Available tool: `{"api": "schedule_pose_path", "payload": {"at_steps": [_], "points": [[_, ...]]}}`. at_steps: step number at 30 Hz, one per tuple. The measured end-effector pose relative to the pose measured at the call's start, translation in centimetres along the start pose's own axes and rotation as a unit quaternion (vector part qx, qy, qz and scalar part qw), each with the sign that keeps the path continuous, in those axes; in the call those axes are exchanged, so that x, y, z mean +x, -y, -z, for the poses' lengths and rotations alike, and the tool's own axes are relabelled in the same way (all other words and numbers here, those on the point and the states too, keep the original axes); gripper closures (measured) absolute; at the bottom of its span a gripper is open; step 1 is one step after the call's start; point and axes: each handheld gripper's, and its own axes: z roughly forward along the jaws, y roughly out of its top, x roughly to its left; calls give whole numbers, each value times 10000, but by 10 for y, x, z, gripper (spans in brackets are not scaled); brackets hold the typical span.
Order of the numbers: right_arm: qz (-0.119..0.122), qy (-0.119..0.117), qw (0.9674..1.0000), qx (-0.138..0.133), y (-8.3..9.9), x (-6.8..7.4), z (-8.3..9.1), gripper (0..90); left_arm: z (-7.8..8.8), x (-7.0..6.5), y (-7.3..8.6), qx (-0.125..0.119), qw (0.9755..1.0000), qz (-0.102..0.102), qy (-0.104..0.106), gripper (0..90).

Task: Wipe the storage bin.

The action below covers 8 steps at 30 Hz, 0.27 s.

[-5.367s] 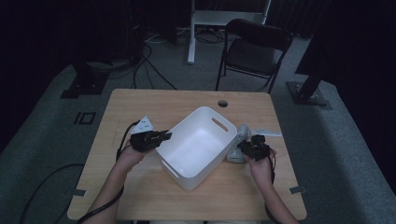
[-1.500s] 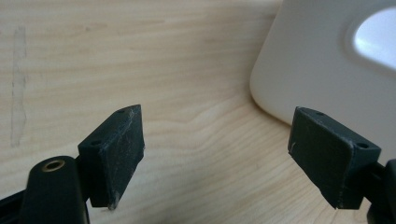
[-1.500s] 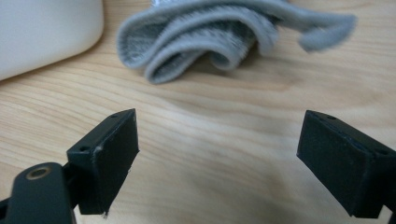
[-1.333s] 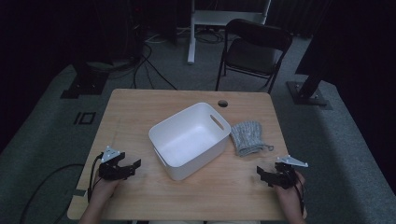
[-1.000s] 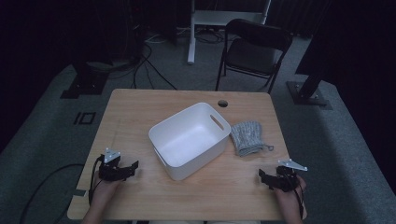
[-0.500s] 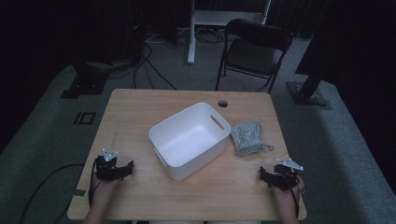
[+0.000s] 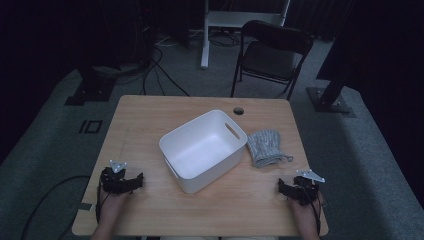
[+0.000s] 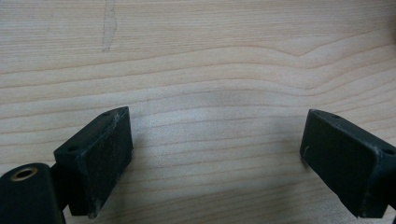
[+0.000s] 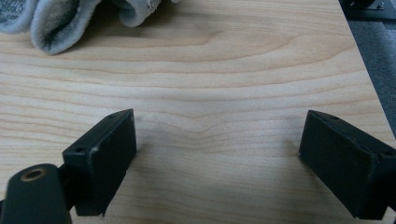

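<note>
A white plastic bin (image 7: 197, 128) with a slot handle stands empty at the middle of the wooden table (image 7: 150, 120). A grey knitted cloth (image 7: 265, 146) lies folded just right of it, and its edge (image 9: 56, 23) shows at the top left of the right gripper view. My left gripper (image 7: 139, 180) rests near the front left corner, pointing toward the bin; its jaws (image 8: 215, 140) have just been opening and hold nothing over bare wood. My right gripper (image 7: 281, 186) rests near the front right corner, open (image 9: 217, 140), with nothing between its fingers.
A round cable hole (image 7: 238, 110) sits at the table's far edge. A black folding chair (image 7: 272, 55) stands beyond the table, with a white desk leg (image 7: 205, 35) and cables on the floor. The table's right edge (image 9: 359, 51) runs close to my right gripper.
Both grippers have drawn back from the bin's sides to the table's front corners. Over the last second they have stayed there, and the bin and cloth have not moved.
</note>
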Motion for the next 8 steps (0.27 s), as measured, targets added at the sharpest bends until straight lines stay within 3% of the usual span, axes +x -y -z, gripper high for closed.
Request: {"api": "schedule_pose_path", "payload": {"at_steps": [8], "points": [[27,-22,10000,-21,0,0,0,125,0,0,0,13,10000,-2,3,83]]}}
